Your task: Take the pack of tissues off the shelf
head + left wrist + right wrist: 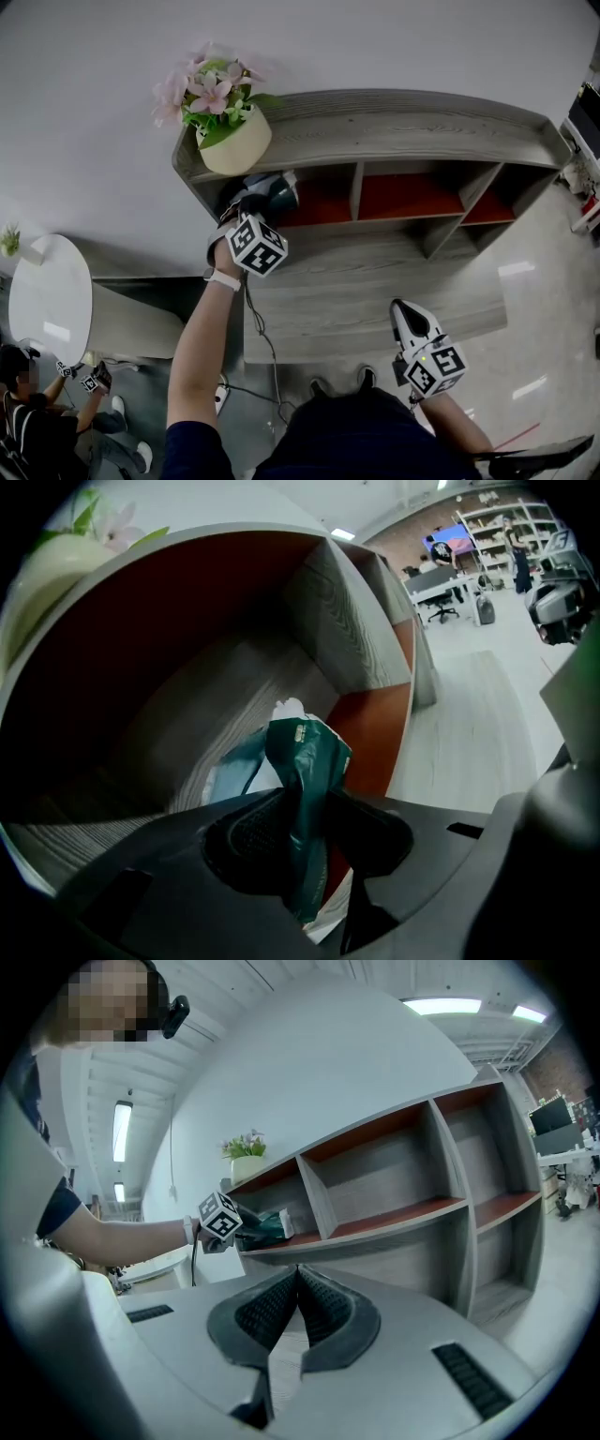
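R gripper [298,1279] sits low, near the person's body, jaws together w/ nothing between them. L gripper [305,822] reaches into the leftmost compartment of the shelf [394,117], jaws pinched on the green pack of tissues [307,757]. Pack is crumpled at the pinch and lies inside that compartment. Flower pot [234,145] stands on the shelf top, above that compartment.

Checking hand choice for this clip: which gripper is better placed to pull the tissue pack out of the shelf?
Left. The left gripper is in the left compartment of the shelf, its jaws pinching the pack of tissues. The right gripper is shut, empty, and well back from the shelf.
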Action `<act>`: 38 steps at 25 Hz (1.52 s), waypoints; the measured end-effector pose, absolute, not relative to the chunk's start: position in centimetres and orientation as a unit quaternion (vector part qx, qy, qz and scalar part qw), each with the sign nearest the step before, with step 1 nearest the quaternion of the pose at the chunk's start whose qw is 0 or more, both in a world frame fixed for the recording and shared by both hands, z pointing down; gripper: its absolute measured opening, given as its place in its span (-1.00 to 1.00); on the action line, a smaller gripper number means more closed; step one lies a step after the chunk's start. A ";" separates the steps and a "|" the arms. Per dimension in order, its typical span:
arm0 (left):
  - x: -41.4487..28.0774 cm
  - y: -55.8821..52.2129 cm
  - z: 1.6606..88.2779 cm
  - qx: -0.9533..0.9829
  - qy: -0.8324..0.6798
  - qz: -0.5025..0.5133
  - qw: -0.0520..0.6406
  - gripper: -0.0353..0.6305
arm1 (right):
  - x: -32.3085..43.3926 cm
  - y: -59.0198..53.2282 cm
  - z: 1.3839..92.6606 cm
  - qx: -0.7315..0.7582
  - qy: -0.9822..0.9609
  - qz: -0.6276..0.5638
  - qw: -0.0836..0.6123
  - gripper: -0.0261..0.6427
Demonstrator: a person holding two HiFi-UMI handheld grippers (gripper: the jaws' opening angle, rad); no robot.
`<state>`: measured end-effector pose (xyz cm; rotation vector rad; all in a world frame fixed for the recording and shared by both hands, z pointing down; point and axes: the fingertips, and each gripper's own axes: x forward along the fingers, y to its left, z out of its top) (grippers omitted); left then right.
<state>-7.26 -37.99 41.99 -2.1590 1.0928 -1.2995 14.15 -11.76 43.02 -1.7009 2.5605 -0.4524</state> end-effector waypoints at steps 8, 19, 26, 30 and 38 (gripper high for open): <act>-7.2 -38.0 42.3 -0.772 0.387 -0.465 0.195 -0.56 | 14.3 -11.6 43.1 -0.545 0.825 -0.146 0.016 -0.89; -7.1 -36.7 41.1 -0.769 0.395 -0.449 0.229 -0.63 | 14.5 -11.1 43.5 -0.541 0.827 -0.153 0.015 -0.89; -6.7 -34.6 39.9 -0.752 0.401 -0.442 0.280 -0.63 | 13.5 -10.9 43.8 -0.526 0.836 -0.157 0.013 -0.89; -6.9 -33.0 39.0 -0.740 0.403 -0.446 0.302 -0.63 | 12.7 -10.7 43.9 -0.512 0.844 -0.156 0.011 -0.89; -6.8 -29.2 38.1 -0.733 0.417 -0.437 0.312 -0.63 | 11.4 -10.5 44.0 -0.491 0.856 -0.161 0.014 -0.89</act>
